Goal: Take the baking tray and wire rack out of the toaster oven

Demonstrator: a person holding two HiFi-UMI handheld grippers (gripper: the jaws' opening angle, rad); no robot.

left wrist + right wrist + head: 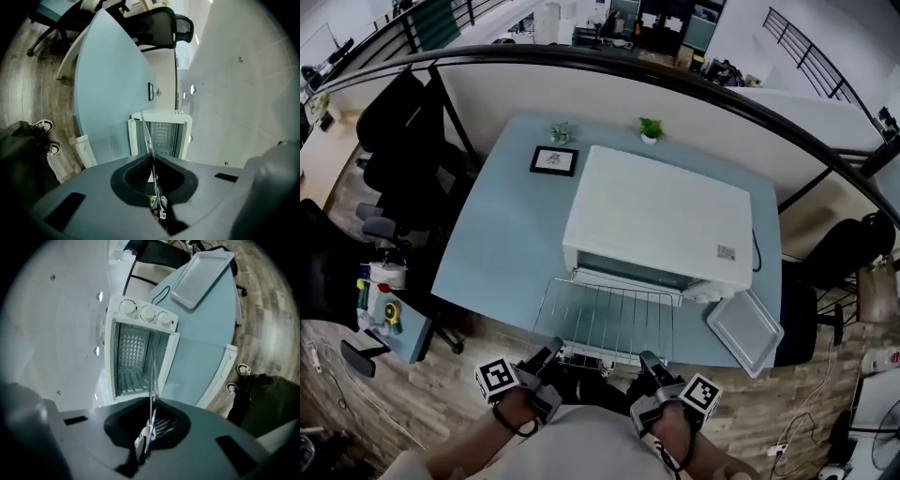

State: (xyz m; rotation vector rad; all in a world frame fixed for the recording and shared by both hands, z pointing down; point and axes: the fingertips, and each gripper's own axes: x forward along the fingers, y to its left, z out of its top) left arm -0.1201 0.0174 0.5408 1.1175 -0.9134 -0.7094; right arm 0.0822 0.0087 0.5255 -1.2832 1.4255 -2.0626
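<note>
The pale blue tabletop carries a white toaster oven, its mouth open toward 6 o'clock. The wire rack hangs level just in front of that mouth. The baking tray lies on the tabletop at the oven's 4 o'clock. The left tongs and right tongs are both clamped on the rack's near edge — at its 7 and 5 o'clock.

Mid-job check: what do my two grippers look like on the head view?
The left gripper and right gripper match: grey bodies and dark jaws with ribbed inner faces. Each carries a white cube printed with black square markers, the left cube and the right cube. A black cord loops at each wrist.
</note>
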